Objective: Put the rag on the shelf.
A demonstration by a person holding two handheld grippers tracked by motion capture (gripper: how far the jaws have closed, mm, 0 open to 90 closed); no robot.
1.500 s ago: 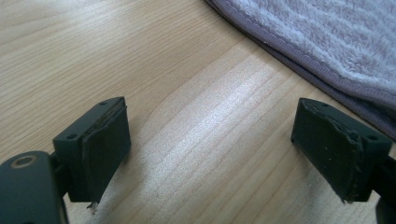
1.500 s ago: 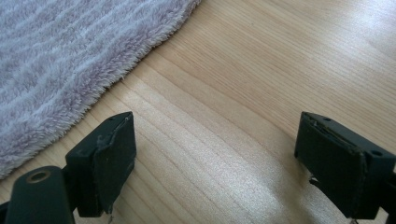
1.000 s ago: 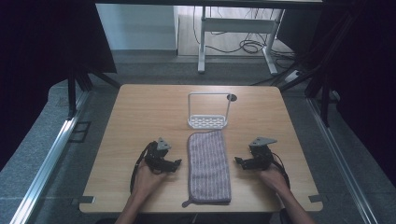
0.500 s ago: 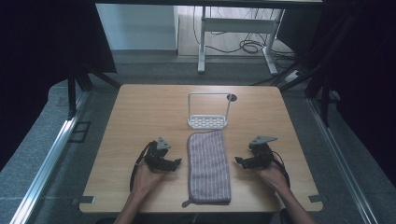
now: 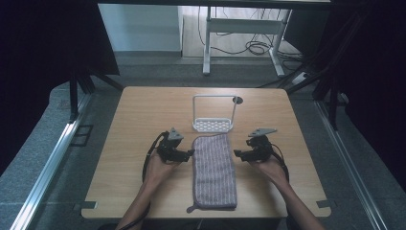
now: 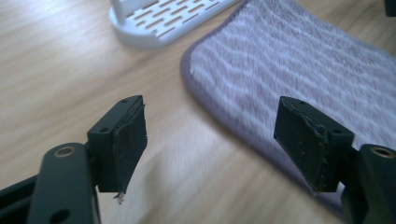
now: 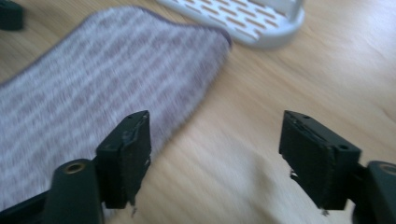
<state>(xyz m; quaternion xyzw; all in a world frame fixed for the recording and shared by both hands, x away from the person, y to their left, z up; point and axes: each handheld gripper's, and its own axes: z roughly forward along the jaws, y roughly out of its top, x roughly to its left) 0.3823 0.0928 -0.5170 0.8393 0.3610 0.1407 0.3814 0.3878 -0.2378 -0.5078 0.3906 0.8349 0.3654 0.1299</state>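
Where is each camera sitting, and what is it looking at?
High view: above the person's side, looking forward and down at the table; both forearms, left gripper and right gripper show.
Left gripper view: rides the left gripper, facing the towel edge; two black jaws, apart.
Right gripper view: rides the right gripper, facing the towel from the other side; two black jaws, apart.
Shared: both gripper views show the towel and the white rack.

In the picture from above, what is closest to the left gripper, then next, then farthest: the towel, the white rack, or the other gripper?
From the left gripper, in the high view:
1. The towel, right beside its fingers, in the middle of the table.
2. The white rack, just past the towel's far end.
3. The right gripper, across the towel on the other side.
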